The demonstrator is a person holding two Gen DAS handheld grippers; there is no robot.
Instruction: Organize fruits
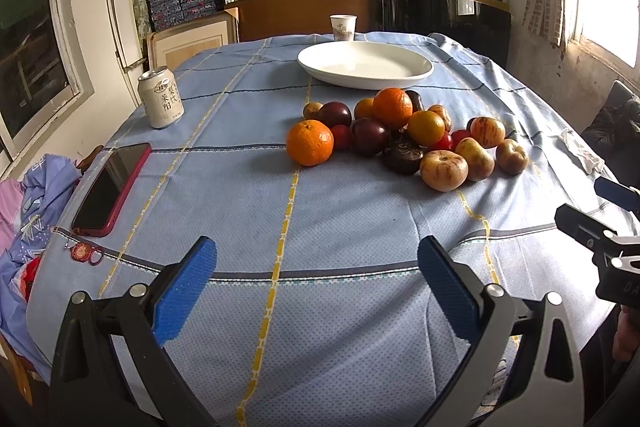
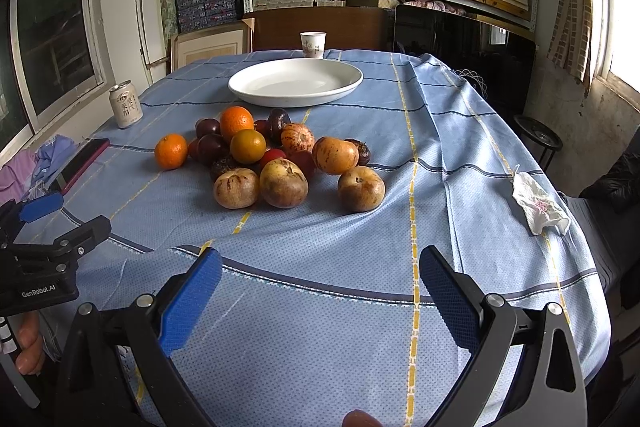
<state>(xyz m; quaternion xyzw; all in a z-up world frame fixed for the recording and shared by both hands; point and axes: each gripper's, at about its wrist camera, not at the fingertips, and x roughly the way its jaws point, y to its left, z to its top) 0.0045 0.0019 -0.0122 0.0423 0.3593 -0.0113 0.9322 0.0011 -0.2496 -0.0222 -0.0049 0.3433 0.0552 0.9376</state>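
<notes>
A pile of fruit (image 1: 404, 135) lies on the blue tablecloth: oranges, dark plums, small red fruits and striped tan fruits. One orange (image 1: 310, 142) sits at the pile's left edge. An empty white plate (image 1: 365, 65) stands behind the pile. In the right wrist view the pile (image 2: 276, 159) and the plate (image 2: 295, 81) show too. My left gripper (image 1: 318, 275) is open and empty, well short of the pile. My right gripper (image 2: 320, 283) is open and empty, near the table's front edge.
A drink can (image 1: 161, 103) and a red-cased phone (image 1: 110, 183) lie at the left. A paper cup (image 1: 343, 27) stands behind the plate. A crumpled tissue (image 2: 538, 205) lies at the right edge. Shelves of boxes stand behind the table (image 1: 280, 207).
</notes>
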